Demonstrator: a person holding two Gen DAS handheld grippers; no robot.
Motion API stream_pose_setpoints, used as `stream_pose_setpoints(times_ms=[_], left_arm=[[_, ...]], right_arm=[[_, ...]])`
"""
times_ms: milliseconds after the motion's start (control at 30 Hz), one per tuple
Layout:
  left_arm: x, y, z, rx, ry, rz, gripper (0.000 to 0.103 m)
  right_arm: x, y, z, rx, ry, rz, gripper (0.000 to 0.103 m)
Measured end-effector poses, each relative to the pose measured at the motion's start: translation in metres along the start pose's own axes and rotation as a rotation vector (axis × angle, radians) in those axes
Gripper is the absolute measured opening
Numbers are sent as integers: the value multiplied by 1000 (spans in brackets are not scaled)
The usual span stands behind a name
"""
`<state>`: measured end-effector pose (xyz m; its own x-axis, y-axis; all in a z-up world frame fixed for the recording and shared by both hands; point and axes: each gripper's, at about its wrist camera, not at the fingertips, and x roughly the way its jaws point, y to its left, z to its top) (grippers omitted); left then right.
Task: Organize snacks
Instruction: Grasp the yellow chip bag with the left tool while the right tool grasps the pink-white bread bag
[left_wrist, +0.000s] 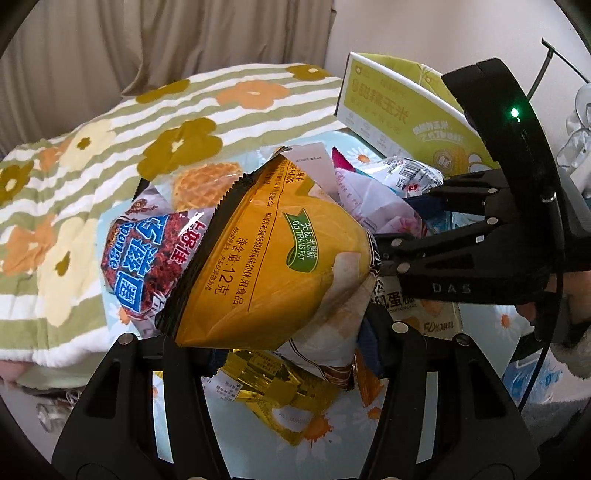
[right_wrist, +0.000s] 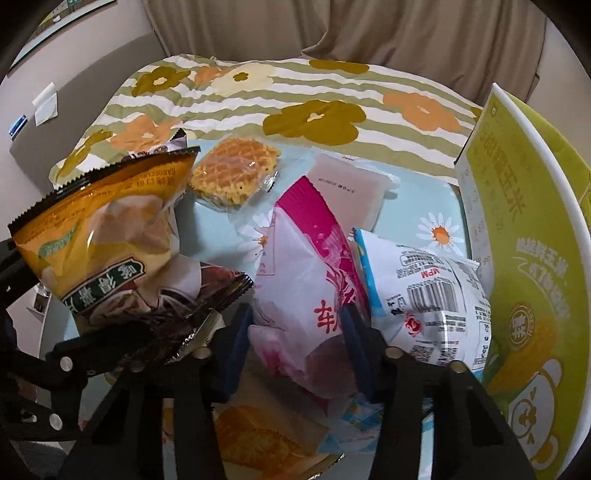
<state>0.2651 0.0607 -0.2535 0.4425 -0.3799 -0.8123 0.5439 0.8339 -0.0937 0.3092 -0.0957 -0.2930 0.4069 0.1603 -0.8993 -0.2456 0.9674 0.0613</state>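
Right gripper (right_wrist: 295, 347): blue pads closed on the pink-and-white packet (right_wrist: 306, 295). Relative to that packet: white barcode packet (right_wrist: 428, 295) touching its right side; green-and-white box (right_wrist: 524, 258) beyond that (upright, far right); waffle snack (right_wrist: 234, 177) behind-left; orange chip bag (right_wrist: 99, 236) left, apparently held up by the other gripper (right_wrist: 122, 347).

**Materials and surface finishes**

Orange crinkled chip bag (left_wrist: 266, 258): glossy plastic film with a serrated black edge. Pink-and-white snack pouch (right_wrist: 306, 280): smooth, shiny film. Round waffle biscuit (right_wrist: 232, 177): rough grid under a clear wrapper. Yellow-green box (right_wrist: 524, 236): smooth printed cardboard. Striped floral blanket (left_wrist: 110, 155): soft matt cloth. Black gripper fingers (left_wrist: 417, 254): matt plastic with metal pins.
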Motion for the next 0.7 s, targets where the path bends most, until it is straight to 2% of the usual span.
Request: stream_pose_setpoints(times_ms=[400, 700], left_arm=[[-57, 2, 18, -40, -81, 29, 53], [-96, -15, 62, -34, -171, 59, 53]], right_arm=[[-60, 3, 6, 73, -121, 99, 40], [-129, -21, 16, 139, -247, 130, 40]])
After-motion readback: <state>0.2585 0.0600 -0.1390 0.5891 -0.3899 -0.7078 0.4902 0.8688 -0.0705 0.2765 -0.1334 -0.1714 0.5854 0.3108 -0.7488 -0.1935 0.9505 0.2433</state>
